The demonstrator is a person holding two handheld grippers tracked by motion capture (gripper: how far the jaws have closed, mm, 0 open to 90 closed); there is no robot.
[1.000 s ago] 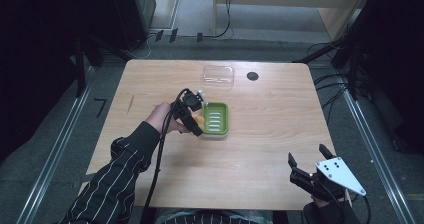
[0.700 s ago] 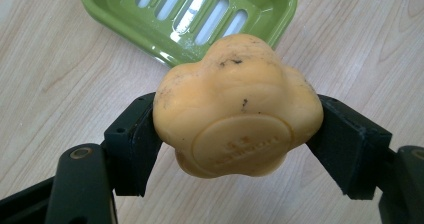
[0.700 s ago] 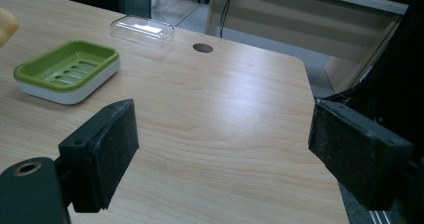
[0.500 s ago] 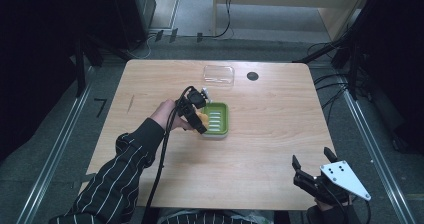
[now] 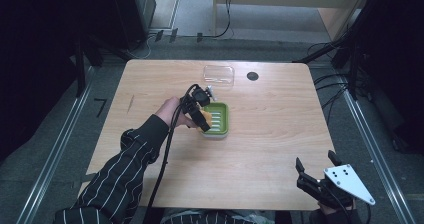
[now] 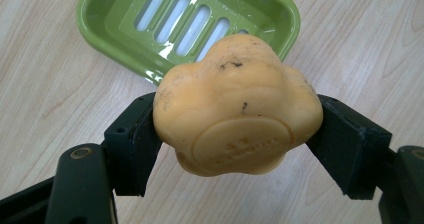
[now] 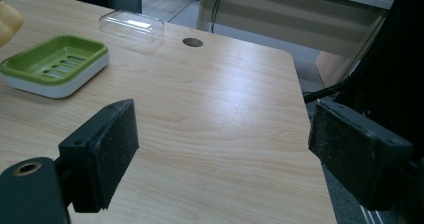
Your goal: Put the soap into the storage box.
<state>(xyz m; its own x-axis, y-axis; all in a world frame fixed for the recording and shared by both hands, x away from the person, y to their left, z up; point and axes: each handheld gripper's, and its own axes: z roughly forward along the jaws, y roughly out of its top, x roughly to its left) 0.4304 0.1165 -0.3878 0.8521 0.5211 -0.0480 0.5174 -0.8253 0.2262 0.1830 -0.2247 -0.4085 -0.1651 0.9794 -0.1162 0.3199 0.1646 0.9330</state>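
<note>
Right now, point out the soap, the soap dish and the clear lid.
orange soap [image 6: 235, 104], left gripper view, middle of its face.
green soap dish [image 7: 55, 59], right gripper view, slotted floor.
clear lid [image 5: 218, 75], high view, its top.

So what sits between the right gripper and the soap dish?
Nothing: in the right gripper view, bare table runs from the open right gripper to the dish.

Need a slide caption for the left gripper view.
Left gripper clamps an orange soap bar above the green soap dish.
</note>
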